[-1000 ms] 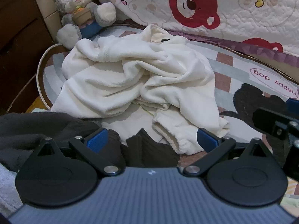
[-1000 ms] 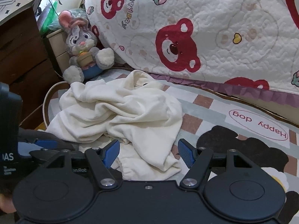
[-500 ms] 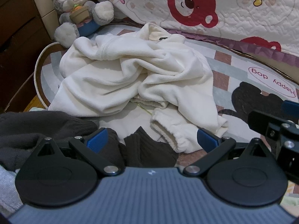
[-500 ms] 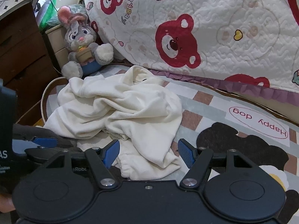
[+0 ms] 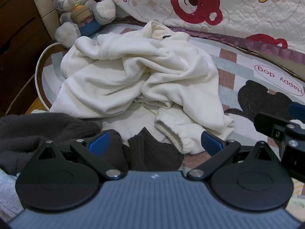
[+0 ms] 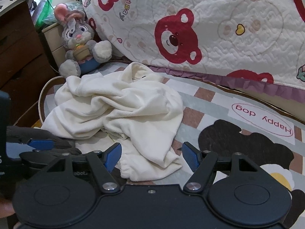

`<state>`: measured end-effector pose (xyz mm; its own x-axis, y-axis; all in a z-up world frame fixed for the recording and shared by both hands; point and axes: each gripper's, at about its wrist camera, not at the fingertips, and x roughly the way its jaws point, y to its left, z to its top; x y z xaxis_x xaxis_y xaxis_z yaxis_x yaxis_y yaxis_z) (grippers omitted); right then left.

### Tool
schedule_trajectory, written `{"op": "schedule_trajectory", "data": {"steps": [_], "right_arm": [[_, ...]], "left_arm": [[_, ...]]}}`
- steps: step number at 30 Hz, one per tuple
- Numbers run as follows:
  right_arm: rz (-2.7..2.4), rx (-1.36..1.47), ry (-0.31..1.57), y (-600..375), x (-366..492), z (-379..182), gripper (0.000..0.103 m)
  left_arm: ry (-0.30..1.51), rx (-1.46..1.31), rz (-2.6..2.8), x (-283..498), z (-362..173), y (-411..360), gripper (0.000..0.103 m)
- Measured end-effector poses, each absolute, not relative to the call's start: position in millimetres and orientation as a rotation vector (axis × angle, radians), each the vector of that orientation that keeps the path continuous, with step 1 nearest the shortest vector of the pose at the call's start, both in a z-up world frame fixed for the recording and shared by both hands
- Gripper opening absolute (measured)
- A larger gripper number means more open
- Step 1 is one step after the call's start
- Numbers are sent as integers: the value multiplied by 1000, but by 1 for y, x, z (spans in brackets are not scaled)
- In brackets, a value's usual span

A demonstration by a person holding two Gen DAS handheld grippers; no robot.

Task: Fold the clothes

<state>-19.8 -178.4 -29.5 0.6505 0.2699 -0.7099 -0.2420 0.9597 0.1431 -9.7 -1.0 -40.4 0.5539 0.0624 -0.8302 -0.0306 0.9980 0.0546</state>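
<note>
A crumpled cream fleece garment (image 5: 137, 80) (image 6: 122, 112) lies heaped on a patterned rug (image 5: 230, 70) (image 6: 205, 114), one elastic cuff (image 5: 177, 133) (image 6: 129, 168) pointing toward me. A dark brown knit garment (image 5: 152, 150) lies just in front of it, between the left fingers. My left gripper (image 5: 155, 142) is open, low over the brown knit and short of the cuff. My right gripper (image 6: 151, 153) is open too, hovering over the cream cuff end. Nothing is held by either. The left gripper (image 6: 38, 145) shows at the right view's left edge.
A grey plush rabbit (image 5: 82, 5) (image 6: 80, 43) sits at the back left beside a dark wooden drawer unit (image 5: 17, 38). A bear-print quilt (image 5: 228, 5) (image 6: 209, 34) hangs along the back. More dark grey cloth (image 5: 34, 131) lies at the left.
Both grippers have edged forward and slightly down toward the cream garment, which looms a little larger. Both stay open; the clothes have not moved.
</note>
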Motion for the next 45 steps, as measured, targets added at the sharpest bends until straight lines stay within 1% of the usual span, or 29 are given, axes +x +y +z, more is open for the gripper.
{"op": "schedule_trajectory", "data": {"steps": [4, 12, 15, 17, 18, 19, 21, 22, 23, 26, 28, 31, 34, 36, 39, 41, 43, 44, 45], "right_arm": [[279, 33, 826, -180, -17, -37, 77], [228, 27, 886, -183, -7, -57, 77], [309, 96, 902, -187, -2, -56, 77], [516, 309, 938, -201, 9, -52, 78], [611, 429, 963, -209, 17, -51, 80], [650, 523, 1002, -217, 28, -48, 81], [639, 531, 1028, -224, 49, -34, 82], [630, 528, 1037, -227, 60, -26, 82], [625, 562, 1063, -229, 74, -22, 82], [610, 664, 1137, -235, 118, -10, 82], [606, 711, 1165, -231, 143, -14, 82], [533, 681, 1161, -218, 162, -31, 82], [512, 743, 1179, -210, 173, -68, 82], [511, 830, 1200, -208, 181, -96, 82], [480, 917, 1228, -205, 192, -134, 82], [447, 936, 1245, -200, 199, -156, 82], [434, 948, 1251, -193, 204, -174, 82], [433, 964, 1245, -190, 206, -180, 82], [432, 980, 1239, -187, 208, -187, 82]], "left_arm": [[987, 11, 61, -8, -45, 5, 103], [976, -60, 59, -4, -60, 24, 103], [939, -66, 87, 1, -56, 31, 97], [904, -80, 101, 6, -48, 38, 95], [881, -82, 99, 11, -41, 42, 94], [861, -77, 108, 16, -34, 44, 90], [827, -66, 120, 33, -16, 47, 85], [817, -69, 123, 42, -9, 47, 80], [810, -81, 121, 52, -2, 48, 72], [817, -182, 111, 84, 8, 53, 65], [810, -246, 138, 98, 4, 58, 65], [801, -311, 189, 104, -24, 65, 65], [788, -293, 242, 100, -64, 72, 63], [758, -194, 276, 97, -88, 73, 63], [797, -3, 348, 103, -113, 73, 64], [809, 21, 355, 106, -121, 80, 67], [809, -44, 305, 109, -120, 89, 68], [807, -75, 282, 110, -119, 93, 72], [805, -96, 263, 110, -119, 96, 73]]}}
